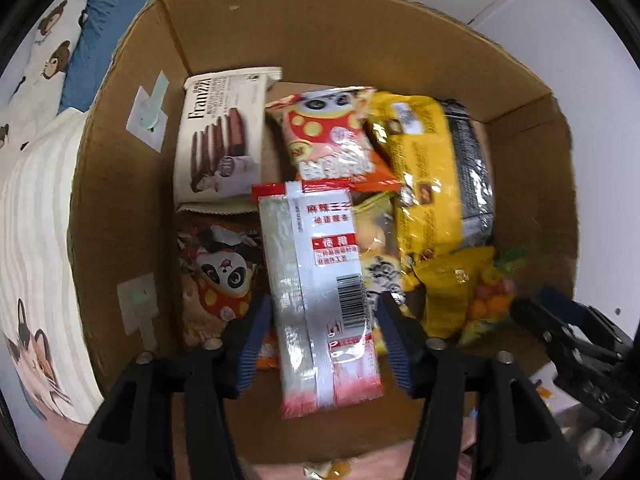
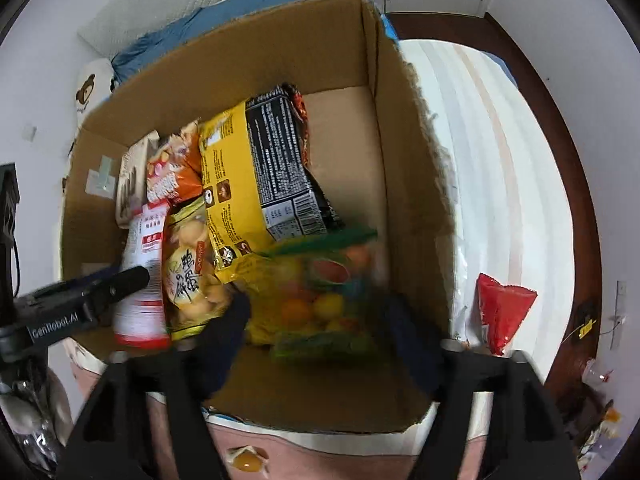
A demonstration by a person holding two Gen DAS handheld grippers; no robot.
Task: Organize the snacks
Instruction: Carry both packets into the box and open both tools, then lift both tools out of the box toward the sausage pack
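Cardboard box [image 1: 120, 184] is filling up: my left gripper [image 1: 322, 320] sits spread around the red-and-white spicy strip pack [image 1: 320, 280], not pinching it. Right gripper [image 2: 316, 320] has its fingers apart around the blurry fruit candy bag [image 2: 316, 300], so I'd guess both are mid-drop; next I back out and grab the red packet [image 2: 500, 312] outside.

One cardboard box [image 1: 120, 184] — two panda-print snack bags [image 1: 336, 140] — two grippers [image 1: 324, 336].

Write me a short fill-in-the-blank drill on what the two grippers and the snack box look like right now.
1. The snacks lie inside a ____ box.
2. Between the left gripper's fingers sits a red and ____ packet.
3. The Franzzi wafer pack lies against the box's ____ wall in the left wrist view.
4. Outside the box, on the striped bedding, lies a ____ bag.

Missing words: cardboard; white; left; red
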